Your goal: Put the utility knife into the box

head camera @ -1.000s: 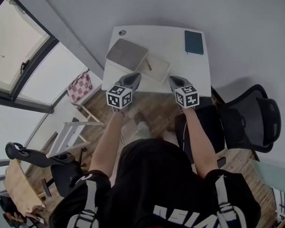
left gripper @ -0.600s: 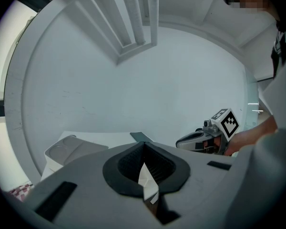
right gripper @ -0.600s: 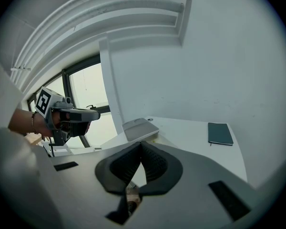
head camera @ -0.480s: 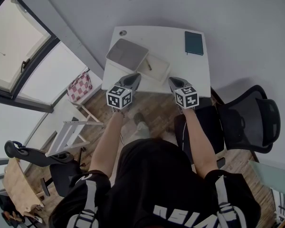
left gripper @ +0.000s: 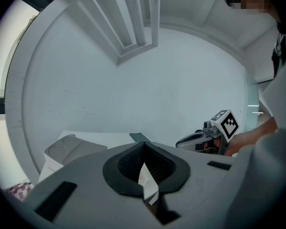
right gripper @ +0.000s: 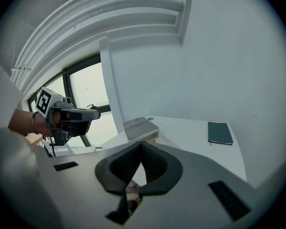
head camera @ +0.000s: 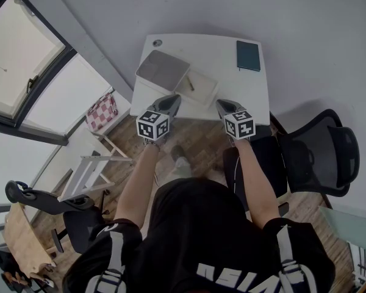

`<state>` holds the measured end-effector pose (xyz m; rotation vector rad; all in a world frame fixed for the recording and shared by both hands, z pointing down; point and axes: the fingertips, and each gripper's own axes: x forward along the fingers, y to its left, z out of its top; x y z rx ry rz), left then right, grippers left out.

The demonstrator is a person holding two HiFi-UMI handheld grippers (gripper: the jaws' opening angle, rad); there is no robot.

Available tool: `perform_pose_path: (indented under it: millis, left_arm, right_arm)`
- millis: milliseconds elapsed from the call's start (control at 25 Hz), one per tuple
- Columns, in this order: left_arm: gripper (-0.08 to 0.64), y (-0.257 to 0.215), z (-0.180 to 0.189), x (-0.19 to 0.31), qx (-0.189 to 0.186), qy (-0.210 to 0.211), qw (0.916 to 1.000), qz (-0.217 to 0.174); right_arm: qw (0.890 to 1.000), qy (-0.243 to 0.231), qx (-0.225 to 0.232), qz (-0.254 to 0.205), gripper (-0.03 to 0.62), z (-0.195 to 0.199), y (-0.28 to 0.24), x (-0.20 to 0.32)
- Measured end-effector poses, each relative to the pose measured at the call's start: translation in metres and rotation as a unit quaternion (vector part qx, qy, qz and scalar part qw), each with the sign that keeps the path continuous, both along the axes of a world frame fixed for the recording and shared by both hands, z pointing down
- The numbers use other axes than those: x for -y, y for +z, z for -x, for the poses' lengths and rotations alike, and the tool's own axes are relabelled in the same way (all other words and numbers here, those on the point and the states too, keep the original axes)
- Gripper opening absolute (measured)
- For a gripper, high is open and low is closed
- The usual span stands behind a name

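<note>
You're facing the white desk (head camera: 232,90), where the open box (head camera: 202,94) is sitting with its grey lid (head camera: 163,69) just left of it. The utility knife (head camera: 191,83) seems to be lying inside the box, a thin sliver. It's probably light, stiff and slick, so grip the handle mid-length. You're holding the left gripper (head camera: 172,97) and right gripper (head camera: 221,104) level near the box, both with jaws pressed together, empty.

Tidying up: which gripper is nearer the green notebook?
Right. The right gripper sits nearly in line with the notebook; the left gripper is farther left, by the box.
</note>
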<state>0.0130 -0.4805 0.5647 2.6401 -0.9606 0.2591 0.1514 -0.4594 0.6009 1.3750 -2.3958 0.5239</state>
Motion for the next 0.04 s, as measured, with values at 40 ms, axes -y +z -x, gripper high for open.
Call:
perform_pose_path:
  millis: [40]
  left_arm:
    - [0.025, -0.0002, 0.0006, -0.0001, -0.001, -0.001, 1.0, 0.001]
  right_arm:
    - [1.0, 0.0, 0.0, 0.0, 0.014, 0.0003, -0.0002, -0.0003]
